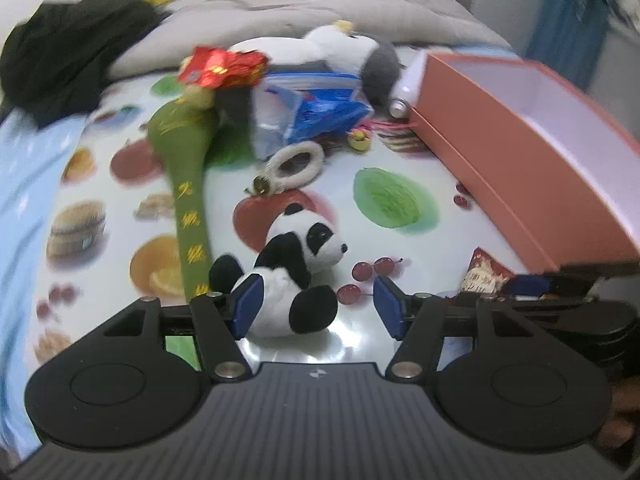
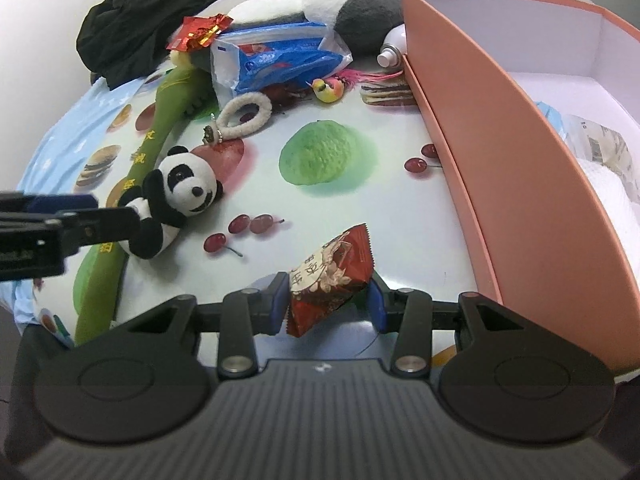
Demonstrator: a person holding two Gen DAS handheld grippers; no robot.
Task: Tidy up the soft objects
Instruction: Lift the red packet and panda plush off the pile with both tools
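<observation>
A small panda plush (image 1: 294,268) lies on the fruit-print cloth. My left gripper (image 1: 318,306) is open around its lower body, the left pad touching it and the right pad apart. The panda also shows in the right wrist view (image 2: 176,200). My right gripper (image 2: 328,304) is shut on a red snack packet (image 2: 332,276), pads pressing both sides, just above the cloth beside the orange box (image 2: 500,152). A green plush stick (image 1: 188,184) lies left of the panda. A white and grey plush (image 2: 340,4) lies at the back.
The orange box (image 1: 520,152) stands open at the right, with white paper inside. A blue plastic bag (image 2: 276,60), a fluffy ring (image 2: 244,116), a toy bird (image 2: 330,88), a spray bottle (image 2: 392,50) and a black garment (image 2: 136,20) lie at the back.
</observation>
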